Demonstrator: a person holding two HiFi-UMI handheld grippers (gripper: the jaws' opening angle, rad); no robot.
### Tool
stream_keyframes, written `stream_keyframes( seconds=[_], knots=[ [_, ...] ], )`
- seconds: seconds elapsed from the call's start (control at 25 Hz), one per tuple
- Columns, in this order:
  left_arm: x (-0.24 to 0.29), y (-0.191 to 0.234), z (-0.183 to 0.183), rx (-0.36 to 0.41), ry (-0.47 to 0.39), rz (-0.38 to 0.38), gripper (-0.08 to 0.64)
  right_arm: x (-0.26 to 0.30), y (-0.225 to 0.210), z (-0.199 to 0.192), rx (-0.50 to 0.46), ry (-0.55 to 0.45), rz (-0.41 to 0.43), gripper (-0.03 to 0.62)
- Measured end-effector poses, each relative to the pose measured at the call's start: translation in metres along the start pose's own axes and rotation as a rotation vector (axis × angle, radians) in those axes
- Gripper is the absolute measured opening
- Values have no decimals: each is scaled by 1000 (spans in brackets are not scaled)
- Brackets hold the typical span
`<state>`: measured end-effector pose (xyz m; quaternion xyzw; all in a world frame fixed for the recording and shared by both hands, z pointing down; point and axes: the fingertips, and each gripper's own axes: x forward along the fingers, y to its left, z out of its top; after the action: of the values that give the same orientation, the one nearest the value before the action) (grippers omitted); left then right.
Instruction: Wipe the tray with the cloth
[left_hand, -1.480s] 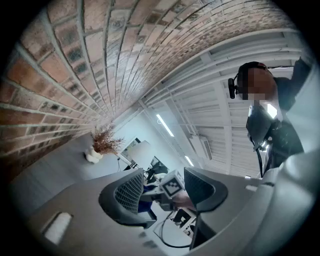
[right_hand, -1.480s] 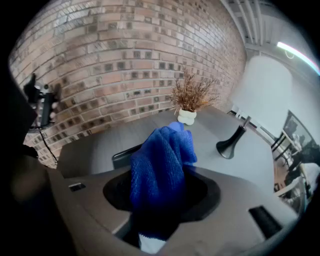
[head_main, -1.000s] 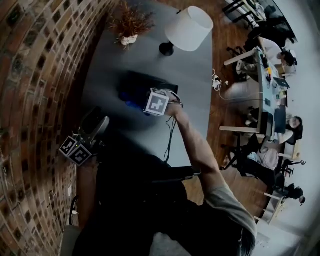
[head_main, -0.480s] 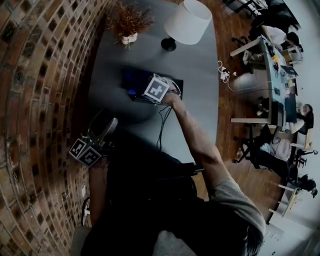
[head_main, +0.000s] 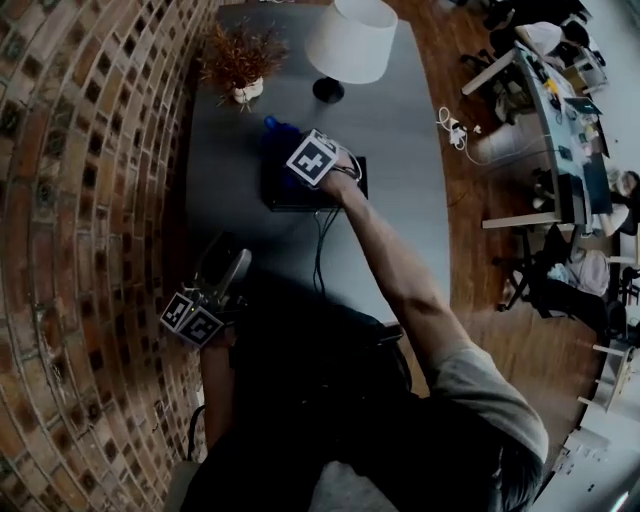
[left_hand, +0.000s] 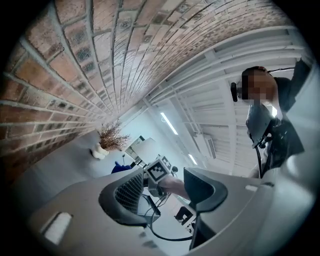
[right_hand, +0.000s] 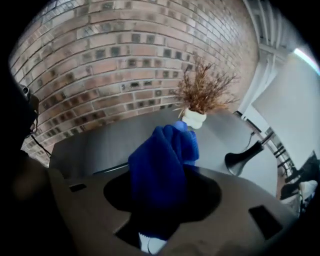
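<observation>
The right gripper (right_hand: 160, 197) clamps the bunched blue cloth (right_hand: 161, 162) at the dark rectangular tray (head_main: 290, 197), ready to wipe (the left gripper (left_hand: 161, 189) gapes, empty).

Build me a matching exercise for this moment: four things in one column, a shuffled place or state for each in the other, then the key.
Things
1. cloth
2. left gripper
3. lamp
4. tray

Places or states
A. jaws apart, nothing between them
B. lies on the table, under the right gripper
C. blue, clamped between two jaws
D. stands at the table's far end, beside the dried plant

Pairs: 1-C, 2-A, 3-D, 4-B
</observation>
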<state>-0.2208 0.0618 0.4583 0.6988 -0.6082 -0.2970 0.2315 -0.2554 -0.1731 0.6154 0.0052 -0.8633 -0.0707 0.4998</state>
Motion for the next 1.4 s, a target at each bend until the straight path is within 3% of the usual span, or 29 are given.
stream_keyframes(
  seconds=[0.08,0.2,0.32,0.4,0.44,0.6,0.68,0.76,0.92,1.08,1.16,1.24,1.36,1.4],
  knots=[
    [0,-3,0,3,1,0,247,15,18,-19,-23,69,45,191],
    [1,-3,2,5,3,7,247,5,65,-34,-107,89,135,187],
    [4,2,-4,-2,23,13,247,-17,127,-53,-290,128,267,184],
    [10,-1,-7,-7,31,2,247,-31,141,-66,-360,157,315,184],
    [13,-3,-9,-7,36,-5,247,-35,129,-68,-343,158,289,184],
    [15,-7,-14,-4,49,-21,247,-39,12,-43,-152,80,-20,185],
    [15,-8,-16,-8,49,-20,247,-30,-22,-38,-102,77,-74,186],
    [15,-9,-15,-9,47,-17,247,-11,-21,-48,-129,126,-42,187],
    [16,-10,-10,-2,38,-14,247,-8,18,-65,-270,181,10,176],
    [16,-6,-15,-7,52,-13,247,-39,99,-97,-403,244,240,169],
    [18,-7,-15,-12,54,-16,247,-52,118,-111,-408,245,318,174],
    [19,-6,-18,-15,60,-21,247,-60,83,-102,-307,186,219,176],
    [19,-7,-20,-16,62,-29,247,-61,-12,-75,-150,100,-76,184],
    [19,-8,-20,-17,61,-30,247,-56,-34,-74,-111,101,-128,184]
  ],
)
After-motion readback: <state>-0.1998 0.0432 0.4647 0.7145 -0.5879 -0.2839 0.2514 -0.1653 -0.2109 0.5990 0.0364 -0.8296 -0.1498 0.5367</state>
